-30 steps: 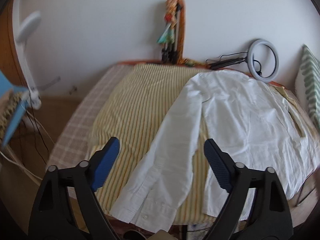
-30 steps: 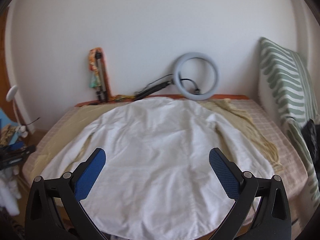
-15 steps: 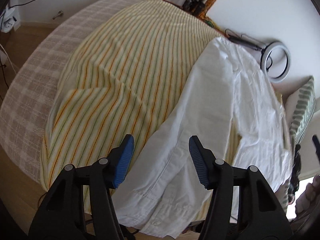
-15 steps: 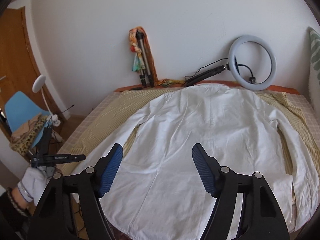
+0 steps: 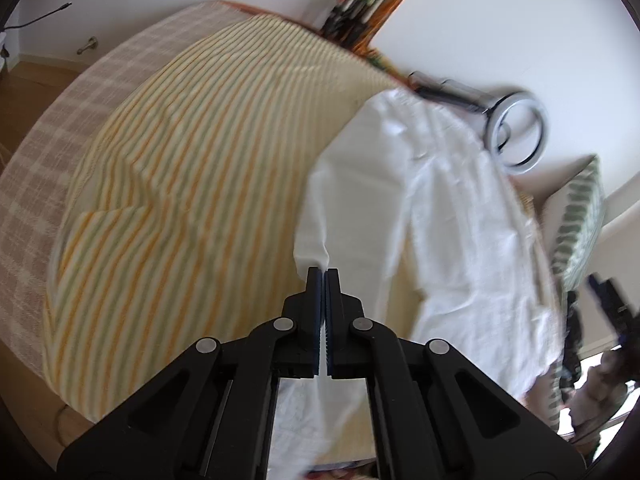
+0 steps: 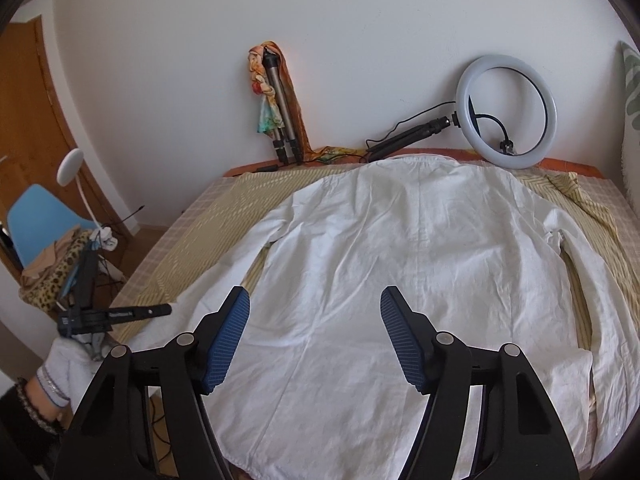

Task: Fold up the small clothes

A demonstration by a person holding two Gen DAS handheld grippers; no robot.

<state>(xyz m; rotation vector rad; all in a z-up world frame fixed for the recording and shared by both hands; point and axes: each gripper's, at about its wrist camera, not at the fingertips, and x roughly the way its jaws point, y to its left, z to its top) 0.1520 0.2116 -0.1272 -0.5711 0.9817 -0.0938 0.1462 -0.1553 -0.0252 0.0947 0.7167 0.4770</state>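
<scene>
The white shirt (image 6: pixel 400 280) lies back-up and spread flat across the middle of the right wrist frame, collar toward the wall at the top and hem at the bottom edge, which gives me a clean panel to fold over. Its sleeve (image 5: pixel 320 208) runs down the centre of the left wrist frame, lying apart from the body so it can be taken on its own. My left gripper (image 5: pixel 323 276) is clamped tight on that sleeve near the cuff, with white cloth pinched between the pads and showing below them; I judge this is the hold for carrying the sleeve across the back. My right gripper (image 6: pixel 316 340) sits at the lower centre of its frame over the shirt's lower back, its jaws closing but wide apart, nothing between the pads except the cloth lying beneath; I read it as lining up a pinch on the body or hem.

Under the shirt is a yellow striped sheet (image 5: pixel 180 200) over a checked bedcover (image 5: pixel 52 168), a soft base that may drag with the cloth. At the lower left of the right wrist frame my gloved hand (image 6: pixel 68 364) holds the left tool. Against the wall at the top stand a ring light (image 6: pixel 506 112) and a folded tripod (image 6: pixel 280 112), clear of the work
</scene>
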